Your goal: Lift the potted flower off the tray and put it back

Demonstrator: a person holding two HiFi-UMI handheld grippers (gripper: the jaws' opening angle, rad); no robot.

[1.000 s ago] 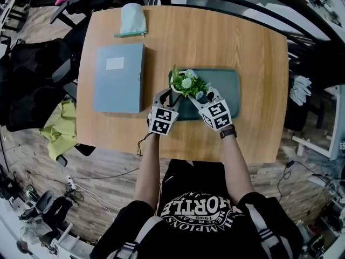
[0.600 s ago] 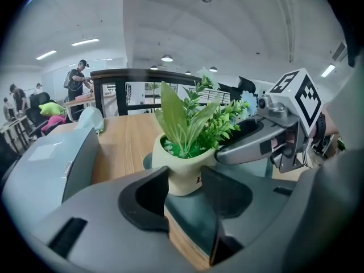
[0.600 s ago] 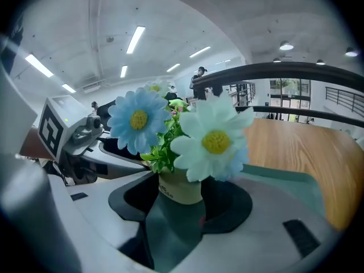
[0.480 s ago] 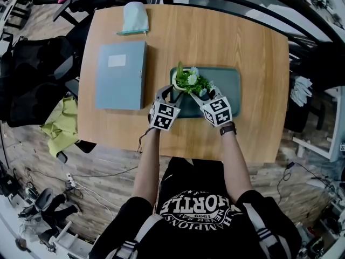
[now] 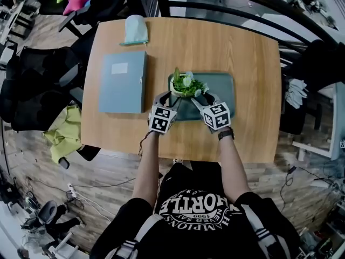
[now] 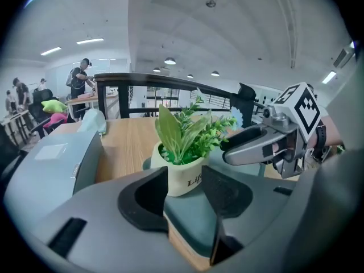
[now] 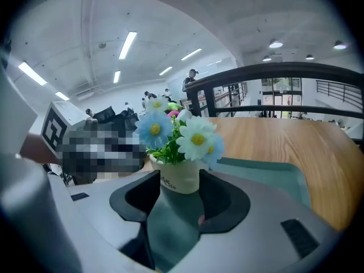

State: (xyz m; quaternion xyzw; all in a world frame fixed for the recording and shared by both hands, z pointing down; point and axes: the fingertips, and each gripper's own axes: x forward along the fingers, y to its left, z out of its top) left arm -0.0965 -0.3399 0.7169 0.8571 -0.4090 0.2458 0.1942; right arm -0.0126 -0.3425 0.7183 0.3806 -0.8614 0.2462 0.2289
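Pre-lift stage, judged: potted flower (image 5: 185, 85) sits on tray (image 5: 225, 88), left gripper (image 6: 185, 180) wide open, right gripper (image 7: 173, 182) open but just been closing, pot at its tips unclamped; a firm squeeze is needed next.

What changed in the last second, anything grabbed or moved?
The right claw has just been closing its jaws slightly. They remain apart, with the potted flower just beyond the tips and not gripped. Nothing was taken or let go. Unchanged: the potted flower stands on the left part of the tray, the left claw is open beside it, and the blue folder is in place.
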